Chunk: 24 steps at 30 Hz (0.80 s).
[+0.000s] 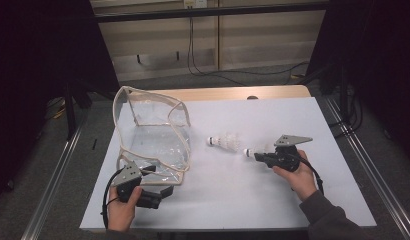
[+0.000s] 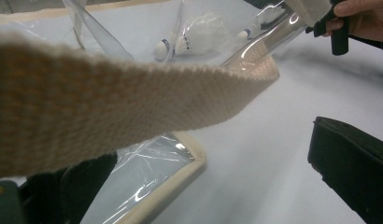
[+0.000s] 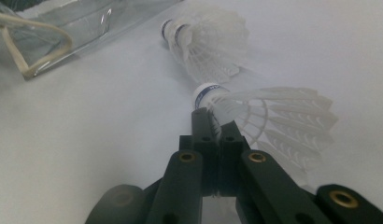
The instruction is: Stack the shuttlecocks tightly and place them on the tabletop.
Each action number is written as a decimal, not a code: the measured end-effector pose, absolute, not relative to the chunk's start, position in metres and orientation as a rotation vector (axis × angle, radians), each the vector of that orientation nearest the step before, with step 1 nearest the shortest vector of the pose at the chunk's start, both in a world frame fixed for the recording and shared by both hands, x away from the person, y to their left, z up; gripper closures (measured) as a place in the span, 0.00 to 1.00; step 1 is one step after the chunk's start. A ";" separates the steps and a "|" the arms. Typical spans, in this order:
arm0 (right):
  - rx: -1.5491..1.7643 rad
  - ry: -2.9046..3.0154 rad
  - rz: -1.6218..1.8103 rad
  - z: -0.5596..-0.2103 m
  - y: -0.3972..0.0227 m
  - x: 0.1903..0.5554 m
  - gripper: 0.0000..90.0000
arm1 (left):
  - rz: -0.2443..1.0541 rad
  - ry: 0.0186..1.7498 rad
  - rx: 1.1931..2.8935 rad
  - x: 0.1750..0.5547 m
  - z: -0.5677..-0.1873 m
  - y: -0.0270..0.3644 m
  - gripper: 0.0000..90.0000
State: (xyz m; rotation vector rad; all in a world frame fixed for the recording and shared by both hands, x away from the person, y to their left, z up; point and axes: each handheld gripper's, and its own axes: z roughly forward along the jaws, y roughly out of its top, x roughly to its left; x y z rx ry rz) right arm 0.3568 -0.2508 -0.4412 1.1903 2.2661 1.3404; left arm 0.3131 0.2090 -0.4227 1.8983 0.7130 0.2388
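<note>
My right gripper is clamped on a shuttlecock, with the jaws pinching the feather skirt just behind the white cork. That shuttlecock sits on the white table, well right of the clear bag. My left gripper is at the bag's near edge. The woven cream trim lies across its camera, and I cannot tell whether the jaws are together or apart on that trim.

My judgement is that the step in hand is to load the held shuttlecock into the bag. To do it well, I would keep the pinch light, since the feathers crush easily. I would lift clear of the table before travelling, lead with the cork end and aim for the bag's mouth. The left side should keep the mouth raised and still. I would let go only once the cork is well inside.

Count:
- Shuttlecocks: two. One is held and a second shuttlecock lies just beside it, toward the bag.
- Bags: one.
- Grippers: two.
</note>
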 end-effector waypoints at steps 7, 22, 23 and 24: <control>1.205 2.226 1.365 -0.438 -0.254 0.363 1.00 | 0.240 0.711 1.898 0.313 -0.423 0.209 0.01; 1.221 2.194 1.390 -0.435 -0.255 0.376 1.00 | 0.239 0.711 1.895 0.313 -0.423 0.209 0.01; 1.217 2.197 1.393 -0.435 -0.256 0.377 1.00 | 0.240 0.712 1.896 0.313 -0.423 0.209 0.01; 1.224 2.195 1.391 -0.435 -0.256 0.378 1.00 | 0.240 0.712 1.897 0.313 -0.423 0.209 0.01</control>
